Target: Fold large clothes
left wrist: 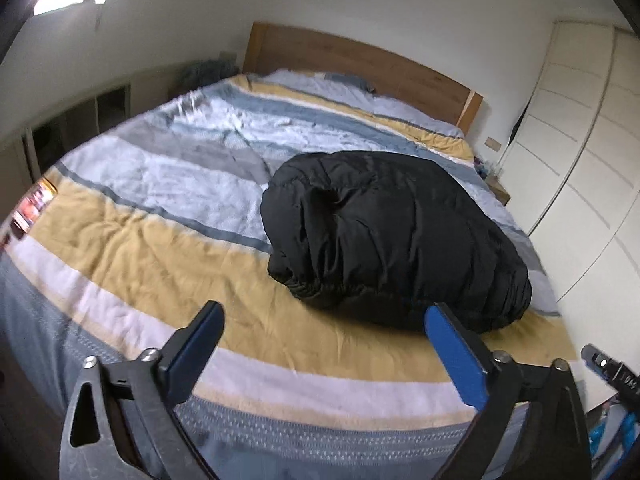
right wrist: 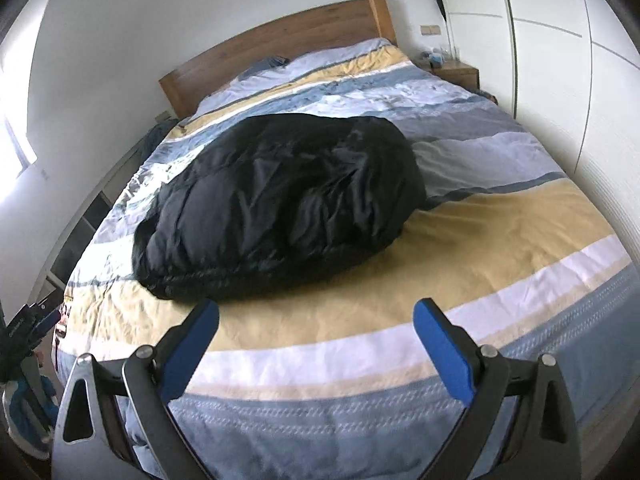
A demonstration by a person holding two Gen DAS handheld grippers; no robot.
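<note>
A black puffy jacket (left wrist: 392,232) lies bunched in a folded mound on the striped bedspread (left wrist: 168,248), toward the foot of the bed. It also shows in the right wrist view (right wrist: 280,208). My left gripper (left wrist: 324,316) is open and empty, held above the bed's near edge just short of the jacket. My right gripper (right wrist: 316,312) is open and empty, also just short of the jacket's near edge. Both have blue pads (left wrist: 456,356).
A wooden headboard (left wrist: 352,60) stands at the far end. White wardrobe doors (left wrist: 580,152) run along the right side, with a small nightstand (right wrist: 456,70) beside them. Low shelves (left wrist: 80,120) line the left wall. The other gripper (left wrist: 612,372) shows at the right edge.
</note>
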